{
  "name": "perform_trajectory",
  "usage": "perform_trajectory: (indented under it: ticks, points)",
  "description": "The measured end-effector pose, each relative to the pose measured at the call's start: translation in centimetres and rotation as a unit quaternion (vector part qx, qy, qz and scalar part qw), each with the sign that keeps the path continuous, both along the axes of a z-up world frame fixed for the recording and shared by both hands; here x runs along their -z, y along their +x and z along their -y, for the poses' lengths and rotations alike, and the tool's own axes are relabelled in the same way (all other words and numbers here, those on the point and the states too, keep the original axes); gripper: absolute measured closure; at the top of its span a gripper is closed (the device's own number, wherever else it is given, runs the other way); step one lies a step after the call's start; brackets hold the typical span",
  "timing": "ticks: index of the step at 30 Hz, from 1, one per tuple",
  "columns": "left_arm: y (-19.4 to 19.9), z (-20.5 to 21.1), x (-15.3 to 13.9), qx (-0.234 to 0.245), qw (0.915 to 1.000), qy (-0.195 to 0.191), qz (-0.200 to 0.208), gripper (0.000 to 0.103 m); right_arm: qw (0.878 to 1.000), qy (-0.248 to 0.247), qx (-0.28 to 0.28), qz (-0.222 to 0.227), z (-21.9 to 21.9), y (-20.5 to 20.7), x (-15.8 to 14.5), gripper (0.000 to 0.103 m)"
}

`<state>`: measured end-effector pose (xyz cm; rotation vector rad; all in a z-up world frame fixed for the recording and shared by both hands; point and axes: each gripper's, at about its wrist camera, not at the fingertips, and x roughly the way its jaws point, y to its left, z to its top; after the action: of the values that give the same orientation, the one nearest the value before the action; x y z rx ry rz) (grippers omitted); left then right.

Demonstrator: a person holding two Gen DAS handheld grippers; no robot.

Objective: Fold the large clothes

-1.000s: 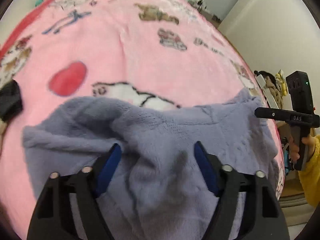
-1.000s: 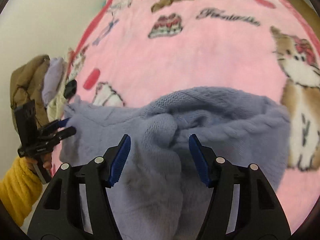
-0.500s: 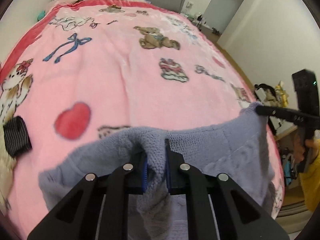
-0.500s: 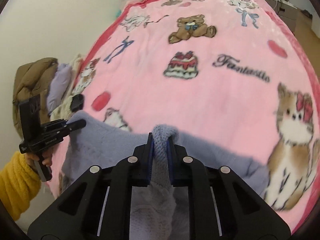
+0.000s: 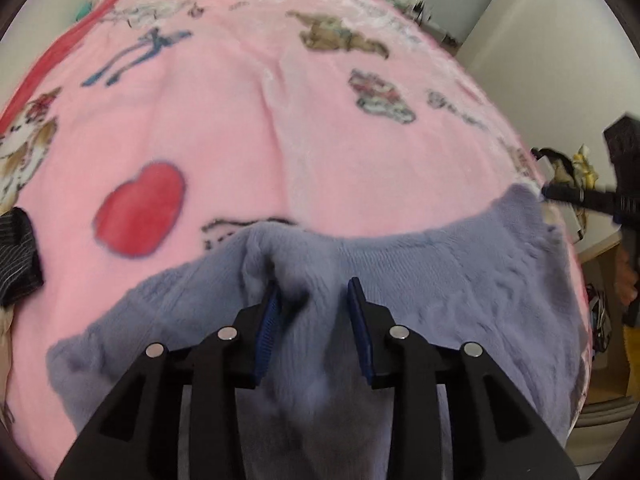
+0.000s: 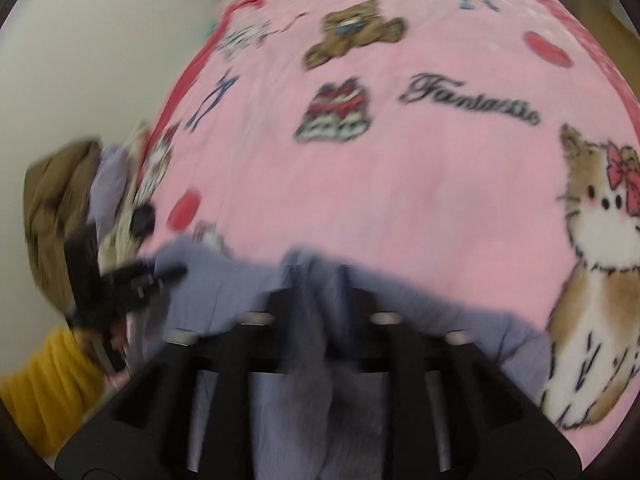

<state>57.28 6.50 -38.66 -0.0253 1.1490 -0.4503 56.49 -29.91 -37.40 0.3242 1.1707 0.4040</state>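
Note:
A lavender-grey knit sweater lies on the near edge of the pink blanket. My left gripper is open, its blue pads apart over a raised fold of the sweater. In the right wrist view the sweater is blurred. My right gripper has its jaws partly apart with a fold of the sweater between them; blur hides whether they still pinch it. Each gripper shows in the other's view, the right one at the sweater's right corner, the left one at its left corner.
A dark striped garment lies at the blanket's left edge. A pile of clothes with a brown jacket sits beside the bed on the left. A wall and cluttered shelf stand to the right.
Half a second ago both grippers were shut on folds of the sweater and held them raised. Now the left jaws have opened and the sweater has dropped onto the blanket; the right jaws have parted somewhat.

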Motion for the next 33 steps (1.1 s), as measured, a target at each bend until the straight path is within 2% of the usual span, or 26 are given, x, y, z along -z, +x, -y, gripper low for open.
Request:
perform_trajectory:
  ticks: [1,3,7,9,11,13,14,15,16,17,20,22,25,28,30,33]
  points:
    - [-0.9,-0.7,-0.7,-0.002,0.9998,-0.018,0.005,0.067,1.000,-0.004,-0.007,0.004,-0.3,-0.8,-0.1,0.046]
    - [-2.7,-2.0,-1.5,-0.016,0.9993,-0.033,0.012,0.059,1.000,-0.002,-0.021,0.008,-0.9,-2.5,0.0,0.046]
    - [-5.6,-3.1,-1.8,-0.011,0.9989,-0.046,0.001,0.058,1.000,0.001,-0.028,-0.011,-1.9,-5.3,1.3,0.043]
    - [-6.7,-2.9,-1.3,-0.011,0.9992,-0.038,0.000,0.058,0.999,-0.005,-0.023,-0.029,-2.4,-6.0,2.7,0.042]
    - [-7.2,-2.6,-0.2,-0.014,0.9995,-0.024,-0.012,0.058,0.999,-0.004,-0.020,-0.045,-2.8,-6.2,4.0,0.049]
    - [-7.7,-2.3,0.8,-0.028,0.9994,-0.006,-0.020,0.060,0.999,-0.005,-0.016,-0.050,-3.3,-6.6,4.8,0.080]
    - [-8.0,-2.1,0.9,-0.038,0.9992,-0.003,-0.014,0.064,0.998,-0.002,-0.012,-0.053,-3.4,-6.7,4.9,0.087]
    - [-8.3,-1.9,0.7,-0.046,0.9989,0.002,-0.003,0.078,0.998,-0.012,-0.003,-0.054,-3.6,-6.9,4.8,0.092]
    - [-8.7,-1.5,0.3,-0.051,0.9986,0.009,0.011,0.093,0.998,-0.027,0.002,-0.052,-3.8,-7.1,4.5,0.094]
    - [-9.1,-1.1,-0.1,-0.051,0.9984,0.014,0.021,0.095,0.998,-0.045,0.008,-0.049,-3.9,-7.3,4.0,0.095]
    - [-10.0,-0.8,-1.8,-0.059,0.9962,0.023,0.060,0.096,0.997,-0.068,0.016,-0.031,-3.5,-7.7,1.7,0.096]
    - [-10.2,-1.1,-2.1,-0.060,0.9965,0.012,0.056,0.096,0.996,-0.086,0.010,-0.032,-3.1,-7.8,1.1,0.096]
    - [-10.6,-1.3,-0.1,-0.050,0.9974,0.037,0.036,0.096,0.993,-0.111,0.001,-0.051,-2.7,-8.5,3.0,0.096]
    - [-11.5,-1.6,1.7,-0.040,0.9977,0.041,0.035,0.096,0.993,-0.088,0.016,-0.073,-2.0,-9.2,5.6,0.095]
    - [-11.9,-1.6,2.1,-0.034,0.9976,0.043,0.043,0.096,0.994,-0.080,0.027,-0.065,-1.6,-9.7,6.0,0.095]
    - [-12.3,-0.9,1.8,-0.007,0.9956,0.072,0.059,0.094,0.993,-0.092,0.029,-0.062,-2.0,-9.7,5.9,0.094]
